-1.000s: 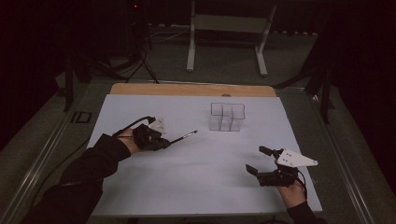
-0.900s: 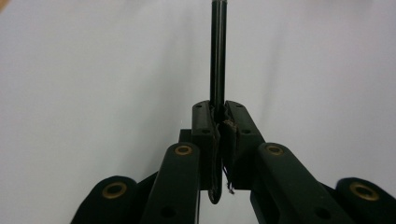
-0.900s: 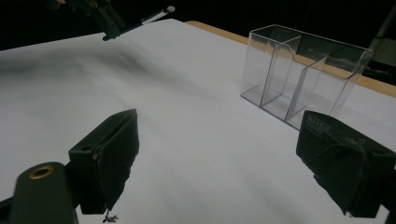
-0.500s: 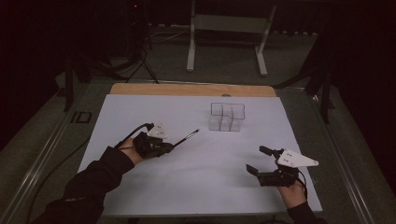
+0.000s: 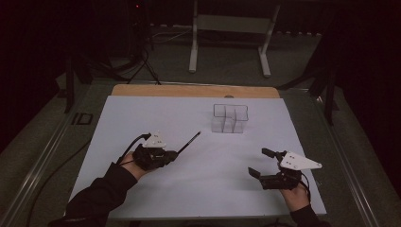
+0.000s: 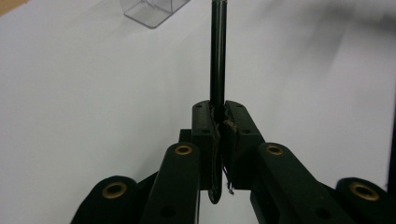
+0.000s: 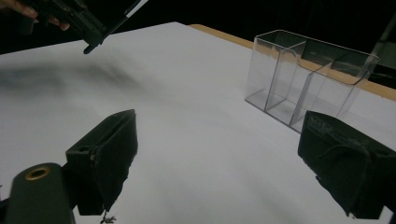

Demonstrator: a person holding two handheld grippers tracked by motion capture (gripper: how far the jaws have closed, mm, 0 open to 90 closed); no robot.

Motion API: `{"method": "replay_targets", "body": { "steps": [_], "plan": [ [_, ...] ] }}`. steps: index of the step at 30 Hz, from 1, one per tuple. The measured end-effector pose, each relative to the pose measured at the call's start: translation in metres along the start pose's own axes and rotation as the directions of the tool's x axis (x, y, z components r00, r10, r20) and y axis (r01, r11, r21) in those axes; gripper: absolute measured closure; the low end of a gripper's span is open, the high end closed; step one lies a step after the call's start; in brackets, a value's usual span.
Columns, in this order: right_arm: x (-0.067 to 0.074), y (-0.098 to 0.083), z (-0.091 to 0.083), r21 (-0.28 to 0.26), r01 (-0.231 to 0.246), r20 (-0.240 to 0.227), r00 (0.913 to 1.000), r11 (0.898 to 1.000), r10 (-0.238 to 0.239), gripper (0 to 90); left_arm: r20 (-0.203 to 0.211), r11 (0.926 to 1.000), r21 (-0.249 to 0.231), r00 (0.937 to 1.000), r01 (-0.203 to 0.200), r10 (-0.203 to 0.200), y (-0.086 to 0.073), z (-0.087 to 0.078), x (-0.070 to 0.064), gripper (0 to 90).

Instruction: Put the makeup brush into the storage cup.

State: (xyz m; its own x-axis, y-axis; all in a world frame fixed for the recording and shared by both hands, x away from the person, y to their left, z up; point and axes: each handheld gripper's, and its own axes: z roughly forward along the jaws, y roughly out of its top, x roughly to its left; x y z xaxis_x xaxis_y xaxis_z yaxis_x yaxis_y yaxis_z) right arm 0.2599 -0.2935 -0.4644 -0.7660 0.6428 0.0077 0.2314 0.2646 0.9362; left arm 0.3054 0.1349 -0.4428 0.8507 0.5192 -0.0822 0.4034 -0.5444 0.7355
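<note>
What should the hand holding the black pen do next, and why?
Probably carry the thin black pen a little further toward the clear plastic compartment organizer. The left gripper has its jaws clamped on the pen's lower end, the pen's tip points toward the organizer, and bare white table lies between them. The right gripper waits open, apart from both.

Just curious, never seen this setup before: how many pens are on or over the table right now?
1. A single black pen is clamped in the left tongs, its tip aimed toward the clear organizer. I see no others.
</note>
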Motion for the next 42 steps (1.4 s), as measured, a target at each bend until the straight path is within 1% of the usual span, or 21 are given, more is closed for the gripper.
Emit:
{"method": "replay_targets", "body": {
  "steps": [3,6,10,12,13,15,17,20,22,24,25,27,30,32,33,34,36,37,38,40,42],
  "plan": [
    [0.001,0.000,0.001,0.001,0.004,-0.001,1.0000,1.000,-0.004,11.6,0.025,0.9989,-0.025,0.9989,0.041,-0.040,-0.006,0.003,-0.003,85.0],
    [0.001,0.000,0.001,0.001,0.003,-0.003,1.0000,1.000,-0.003,11.6,0.025,0.9984,-0.034,0.9987,0.045,-0.044,-0.008,0.005,-0.004,85.0],
    [0.001,0.001,0.002,0.001,0.003,-0.001,1.0000,1.000,-0.003,11.5,0.044,0.9886,-0.079,0.9912,0.128,-0.125,-0.018,0.011,-0.006,85.0],
    [0.000,0.000,0.002,-0.002,0.001,-0.001,1.0000,1.000,-0.001,11.5,0.044,0.9886,-0.079,0.9912,0.128,-0.125,-0.018,0.011,-0.006,85.0],
    [0.000,0.000,0.002,-0.006,-0.011,-0.007,0.9999,1.000,0.011,11.1,0.045,0.9802,-0.115,0.9866,0.161,-0.157,-0.020,0.012,-0.006,85.0],
    [-0.001,0.000,0.002,-0.005,-0.014,-0.007,0.9999,1.000,0.014,11.1,0.043,0.9755,-0.137,0.9849,0.172,-0.168,-0.023,0.013,-0.008,85.0],
    [-0.001,0.000,0.002,-0.004,-0.016,-0.003,0.9999,1.000,0.016,11.1,0.064,0.9657,-0.163,0.9790,0.202,-0.194,-0.026,0.016,-0.010,85.0],
    [-0.001,-0.001,0.002,-0.006,-0.025,-0.002,0.9997,1.000,0.025,11.1,0.056,0.9565,-0.176,0.9725,0.233,-0.226,-0.030,0.021,-0.013,85.0],
    [-0.002,-0.001,0.003,-0.004,-0.031,-0.005,0.9995,1.000,0.030,11.1,0.050,0.9486,-0.167,0.9631,0.269,-0.264,-0.032,0.024,-0.013,85.0],
    [-0.003,-0.002,0.003,-0.003,-0.034,-0.005,0.9994,0.999,0.034,11.2,0.050,0.9486,-0.167,0.9631,0.269,-0.264,-0.032,0.024,-0.013,85.0],
    [-0.003,-0.002,0.002,-0.007,-0.034,0.005,0.9994,0.999,0.035,11.1,0.030,0.9432,-0.164,0.9572,0.289,-0.288,-0.034,0.028,-0.013,85.0],
    [-0.004,-0.002,0.001,-0.022,-0.038,0.012,0.9992,0.999,0.039,11.2,0.054,0.9324,-0.177,0.9491,0.315,-0.310,-0.037,0.029,-0.013,84.9],
    [-0.004,-0.002,0.000,-0.032,-0.052,0.007,0.9986,0.998,0.052,11.2,0.061,0.9339,-0.167,0.9487,0.316,-0.310,-0.038,0.031,-0.014,84.9],
    [-0.004,-0.003,0.001,-0.032,-0.069,-0.011,0.9976,0.997,0.069,13.5,0.040,0.9382,-0.173,0.9539,0.300,-0.297,-0.039,0.033,-0.015,84.9],
    [-0.004,-0.003,0.001,-0.026,-0.074,-0.015,0.9972,0.997,0.074,13.5,0.041,0.9346,-0.172,0.9502,0.311,-0.309,-0.039,0.033,-0.014,84.9],
    [-0.004,-0.003,0.003,-0.005,-0.093,-0.032,0.9952,0.996,0.093,13.6,0.042,0.9284,-0.176,0.9448,0.327,-0.325,-0.039,0.032,-0.013,85.0],
    [-0.006,-0.004,0.006,0.049,-0.146,-0.057,0.9872,0.988,0.149,13.8,0.017,0.9362,-0.166,0.9501,0.310,-0.311,-0.039,0.032,-0.012,85.0],
    [-0.006,-0.005,0.007,0.065,-0.153,-0.051,0.9863,0.986,0.157,13.9,0.006,0.9366,-0.166,0.9500,0.309,-0.312,-0.039,0.031,-0.012,85.0],
    [-0.006,-0.005,0.007,0.071,-0.152,-0.045,0.9868,0.986,0.156,14.0,0.004,0.9360,-0.159,0.9483,0.314,-0.317,-0.040,0.031,-0.010,85.0],
    [-0.007,-0.005,0.007,0.066,-0.156,-0.045,0.9863,0.986,0.159,14.0,0.017,0.9248,-0.157,0.9371,0.347,-0.349,-0.041,0.031,-0.007,85.0],
    [-0.006,-0.004,0.006,0.066,-0.150,-0.036,0.9876,0.986,0.153,14.0,0.017,0.9248,-0.146,0.9355,0.351,-0.353,-0.041,0.032,-0.006,84.9]
  ]
}}
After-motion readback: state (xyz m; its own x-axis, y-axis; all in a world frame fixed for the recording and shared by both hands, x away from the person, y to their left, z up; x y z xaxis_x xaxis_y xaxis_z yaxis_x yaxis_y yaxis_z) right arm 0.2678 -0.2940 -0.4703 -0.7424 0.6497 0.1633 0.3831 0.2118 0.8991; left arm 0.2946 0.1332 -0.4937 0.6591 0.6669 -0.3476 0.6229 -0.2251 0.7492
